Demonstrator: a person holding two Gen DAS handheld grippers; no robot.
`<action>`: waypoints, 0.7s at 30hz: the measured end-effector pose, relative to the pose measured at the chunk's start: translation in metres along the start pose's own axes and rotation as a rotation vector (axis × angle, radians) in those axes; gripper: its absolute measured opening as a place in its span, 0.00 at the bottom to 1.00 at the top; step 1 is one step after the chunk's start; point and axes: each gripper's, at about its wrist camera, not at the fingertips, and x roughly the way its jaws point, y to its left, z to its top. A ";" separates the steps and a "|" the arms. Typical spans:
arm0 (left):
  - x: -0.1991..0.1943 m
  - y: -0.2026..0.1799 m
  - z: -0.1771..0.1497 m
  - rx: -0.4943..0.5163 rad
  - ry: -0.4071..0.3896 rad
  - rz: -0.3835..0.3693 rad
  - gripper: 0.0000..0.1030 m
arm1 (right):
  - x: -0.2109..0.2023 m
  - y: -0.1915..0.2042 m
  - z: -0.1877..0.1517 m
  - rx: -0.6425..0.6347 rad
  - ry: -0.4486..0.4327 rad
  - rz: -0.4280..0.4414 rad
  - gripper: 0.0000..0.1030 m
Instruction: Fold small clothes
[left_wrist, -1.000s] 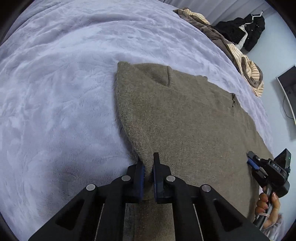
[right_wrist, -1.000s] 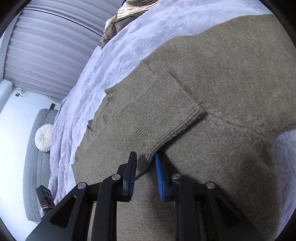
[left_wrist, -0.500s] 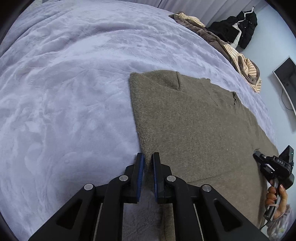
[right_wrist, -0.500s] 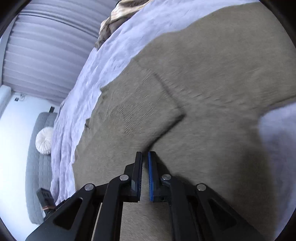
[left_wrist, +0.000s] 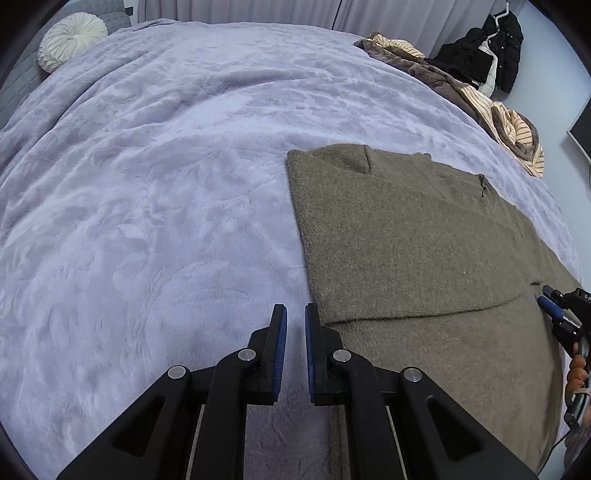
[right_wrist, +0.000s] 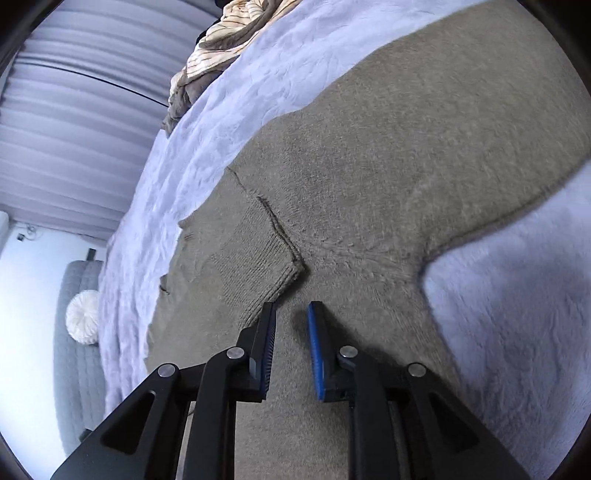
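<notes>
Item 1: sweater (left_wrist: 406, 236), olive-brown knit. Lies flat on the lavender bedspread (left_wrist: 147, 184), filling the right half of the left wrist view. 1 panel is already folded over; its straight fold edge runs from upper centre of the frame down toward the fingers, and its lower edge crosses to the right. Long axis runs from lower right to upper centre of the frame.

Item 2: ribbed cuff (right_wrist: 258, 269). In the right wrist view it rests on the sweater body at centre-left of the frame, the end of a folded-in sleeve.

Item 3: left gripper (left_wrist: 295, 325). Fingers parted by a narrow gap, nothing between them. The fold's lower corner lies just beside the right finger; whether they touch is unclear.

Item 4: right gripper (right_wrist: 291, 321). Fingers spread, holding nothing. The cuff lies immediately ahead and left of the left finger, probably just overlapped by its tip.

Judgement: both grippers are near, each with an edge ahead of it, for the next fold.

Item 5: striped clothes pile (left_wrist: 498, 114), upper right. Round white cushion (left_wrist: 70, 35), upper left.
</notes>
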 end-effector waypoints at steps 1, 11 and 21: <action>-0.003 -0.004 -0.003 0.001 0.002 -0.002 0.09 | -0.002 0.000 -0.002 -0.001 0.010 0.009 0.25; -0.034 -0.068 -0.048 0.073 -0.063 0.071 0.99 | -0.038 0.007 -0.053 -0.135 0.065 0.031 0.54; -0.039 -0.106 -0.090 0.051 0.046 0.036 0.99 | -0.087 -0.029 -0.086 -0.105 0.054 0.144 0.61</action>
